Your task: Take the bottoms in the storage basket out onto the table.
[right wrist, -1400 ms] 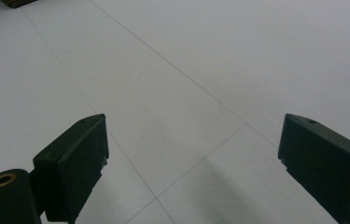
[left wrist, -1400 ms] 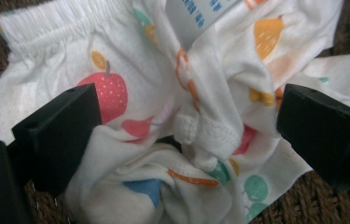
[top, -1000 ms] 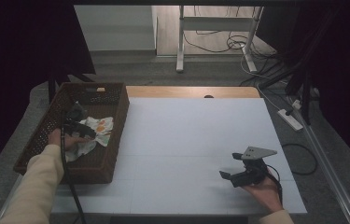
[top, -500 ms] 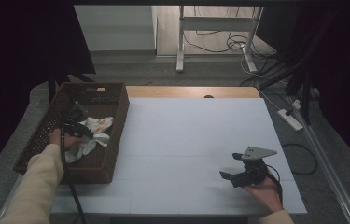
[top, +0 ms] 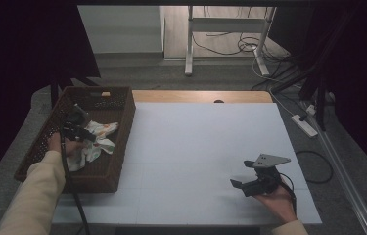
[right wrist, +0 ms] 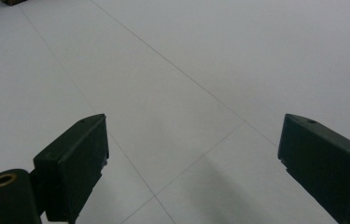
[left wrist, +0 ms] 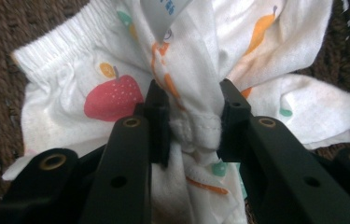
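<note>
Since the earlier frame the left gripper (top: 76, 128) has been closing, now pinching the fruit-print cloth (left wrist: 196, 100) inside the basket (top: 122, 147) at nine o'clock; its own view shows bunched fabric; right gripper (top: 252, 182), five o'clock, spread, empty.

Readable text: almost none.

Item one: a small white care tag (left wrist: 162, 11) sewn on the white fruit-print garment (left wrist: 196, 84) that lies in the brown wicker basket (top: 122, 105) at the left side of the table. In the left gripper view the tag hangs at the top edge, and a few bluish printed characters stand on it; they are cut off by the frame and too blurred to make out.

Item two: the garment's own print is pictures, a red apple, orange pears, no lettering.

No brand, number or sign can be read on the basket or on the white table top (top: 205, 147).
</note>
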Available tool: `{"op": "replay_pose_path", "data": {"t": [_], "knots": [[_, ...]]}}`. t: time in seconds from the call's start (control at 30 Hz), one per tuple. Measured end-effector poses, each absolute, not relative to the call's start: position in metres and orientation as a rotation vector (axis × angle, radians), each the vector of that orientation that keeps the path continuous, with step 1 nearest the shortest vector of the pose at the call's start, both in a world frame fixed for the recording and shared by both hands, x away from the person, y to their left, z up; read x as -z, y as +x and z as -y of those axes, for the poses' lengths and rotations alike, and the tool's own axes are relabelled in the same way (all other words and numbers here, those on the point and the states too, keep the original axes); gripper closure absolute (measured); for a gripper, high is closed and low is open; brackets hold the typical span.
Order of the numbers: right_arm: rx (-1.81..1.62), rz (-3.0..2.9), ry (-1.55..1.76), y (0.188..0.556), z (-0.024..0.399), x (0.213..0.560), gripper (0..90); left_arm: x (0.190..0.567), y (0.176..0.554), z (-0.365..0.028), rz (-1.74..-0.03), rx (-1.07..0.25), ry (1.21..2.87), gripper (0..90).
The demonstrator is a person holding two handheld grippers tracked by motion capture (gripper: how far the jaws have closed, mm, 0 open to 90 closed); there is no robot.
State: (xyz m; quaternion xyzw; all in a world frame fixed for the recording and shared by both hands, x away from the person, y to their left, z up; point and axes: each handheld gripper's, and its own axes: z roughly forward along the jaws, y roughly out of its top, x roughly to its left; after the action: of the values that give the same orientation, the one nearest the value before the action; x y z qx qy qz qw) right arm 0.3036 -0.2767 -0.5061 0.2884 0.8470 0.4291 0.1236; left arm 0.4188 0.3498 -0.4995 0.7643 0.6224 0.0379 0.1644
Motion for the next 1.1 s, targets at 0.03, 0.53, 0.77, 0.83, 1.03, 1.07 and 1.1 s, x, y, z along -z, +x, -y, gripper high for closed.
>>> {"op": "replay_pose_path", "data": {"t": [0.03,0.53,0.77,0.83,1.03,1.07,1.1], "knots": [[-1.251,-2.470,0.841,0.304,0.277,0.506,9.0,0.498,0.418,-0.350,-1.772,-0.113,2.171,71.0],[-1.245,-2.466,0.843,0.304,0.277,0.506,9.0,0.477,0.403,-0.351,-1.705,-0.186,2.085,71.1],[-1.251,-2.465,0.846,0.304,0.277,0.506,9.0,0.472,0.397,-0.357,-1.701,-0.206,2.019,71.1],[-1.251,-2.465,0.846,0.304,0.277,0.506,9.0,0.471,0.396,-0.358,-1.703,-0.207,2.003,71.1],[-1.251,-2.465,0.848,0.304,0.277,0.506,9.0,0.469,0.391,-0.362,-1.694,-0.212,1.949,71.1],[-1.253,-2.463,0.849,0.304,0.278,0.506,9.0,0.468,0.391,-0.363,-1.690,-0.208,1.941,71.1],[-1.254,-2.463,0.849,0.304,0.278,0.506,9.0,0.468,0.390,-0.364,-1.688,-0.210,1.932,71.1]]}}
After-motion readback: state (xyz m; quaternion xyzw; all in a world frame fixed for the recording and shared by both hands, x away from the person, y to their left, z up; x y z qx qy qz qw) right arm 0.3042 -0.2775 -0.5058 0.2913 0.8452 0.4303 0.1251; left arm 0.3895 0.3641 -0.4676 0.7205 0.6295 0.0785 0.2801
